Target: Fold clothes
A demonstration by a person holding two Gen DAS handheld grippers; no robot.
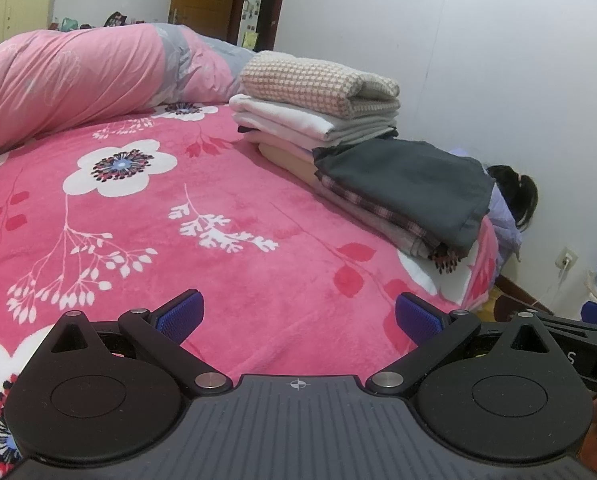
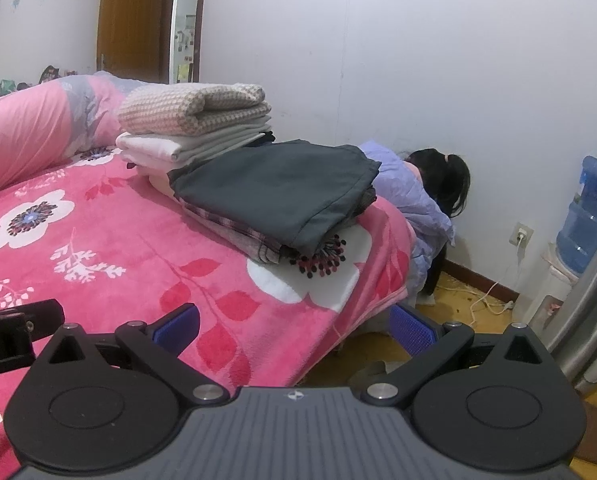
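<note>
the left hand-held gripper (image 1: 298,316) is spread wide, its blue pads (image 1: 180,316) well apart and holding nothing, above the pink floral blanket (image 1: 146,208) that covers the bed. the right hand-held gripper (image 2: 294,324) is likewise spread and empty, hovering over the bed's corner with its right pad over the floor (image 2: 450,300).

the folded clothes lie in two stacks along the bed's far edge, near the wall. nearer stack: a dark grey garment (image 2: 282,188) on top of a plaid garment (image 2: 226,224), at the corner of the bed. farther stack, touching the first: a pink-and-white checked knit (image 2: 186,110) on top, white and pale folded pieces (image 2: 154,148) beneath it.

a rolled pink and grey duvet (image 1: 70,80) lies at the head of the bed. beyond the corner, a person in a lilac garment (image 2: 414,196) sits low against the wall. a blue water bottle (image 2: 586,216) stands on a dispenser at right.
</note>
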